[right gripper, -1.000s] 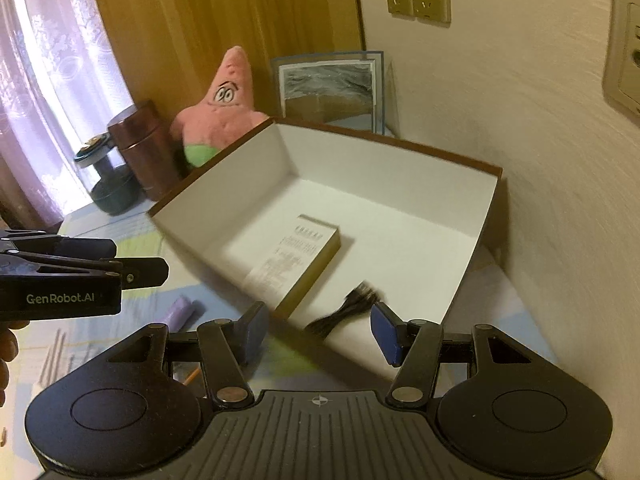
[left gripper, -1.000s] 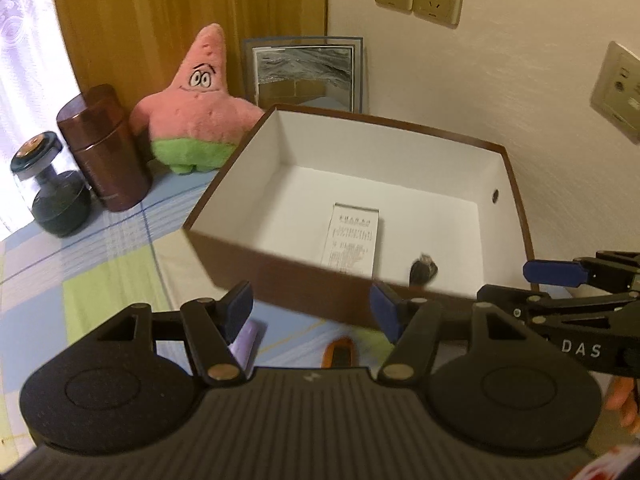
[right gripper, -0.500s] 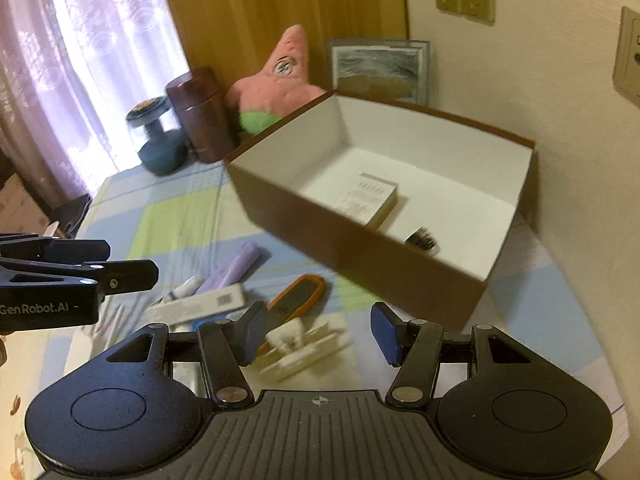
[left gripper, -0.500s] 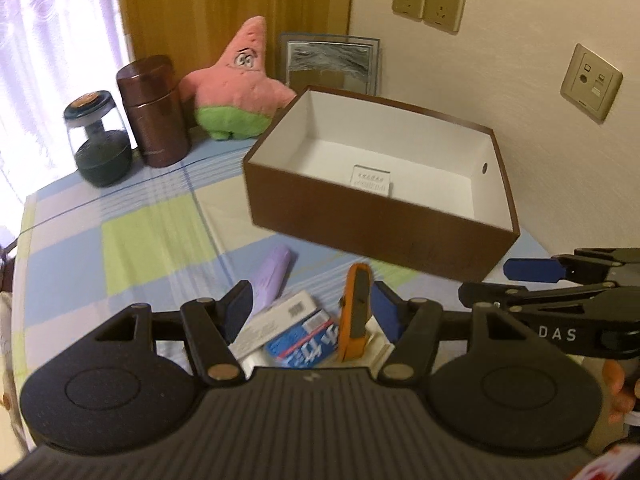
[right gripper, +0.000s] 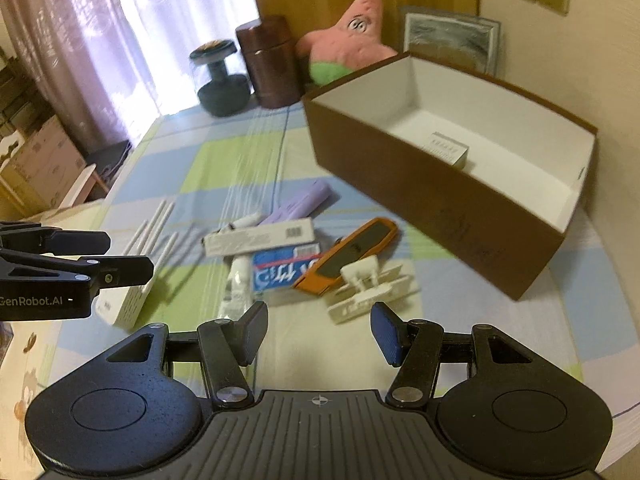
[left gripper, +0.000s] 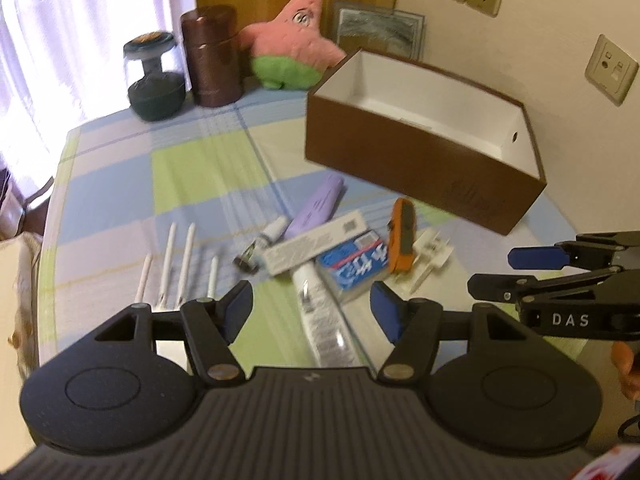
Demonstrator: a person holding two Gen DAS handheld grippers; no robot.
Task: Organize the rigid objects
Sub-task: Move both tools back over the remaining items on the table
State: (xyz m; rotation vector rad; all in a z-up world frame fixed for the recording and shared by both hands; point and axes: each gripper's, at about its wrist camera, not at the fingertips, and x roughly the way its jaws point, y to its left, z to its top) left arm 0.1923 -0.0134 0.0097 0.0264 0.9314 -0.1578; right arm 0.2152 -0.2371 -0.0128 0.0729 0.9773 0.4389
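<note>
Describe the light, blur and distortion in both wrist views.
Left wrist view: the window is blown out white, the pile of items is smeared by motion blur, and the fisheye bends the brown box. Right wrist view: light through the curtain is softer, the tablecloth lines streak, the box curves, and the right gripper stays sharp.

checked tablecloth [left gripper: 168, 184] carries a brown box [left gripper: 420, 172], orange knife [left gripper: 403, 236], purple tube [left gripper: 318, 205], plush star [left gripper: 296, 38].

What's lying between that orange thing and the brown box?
Nothing: only bare checked cloth separates the orange tool from the brown box, clearest in the right wrist view.
</note>
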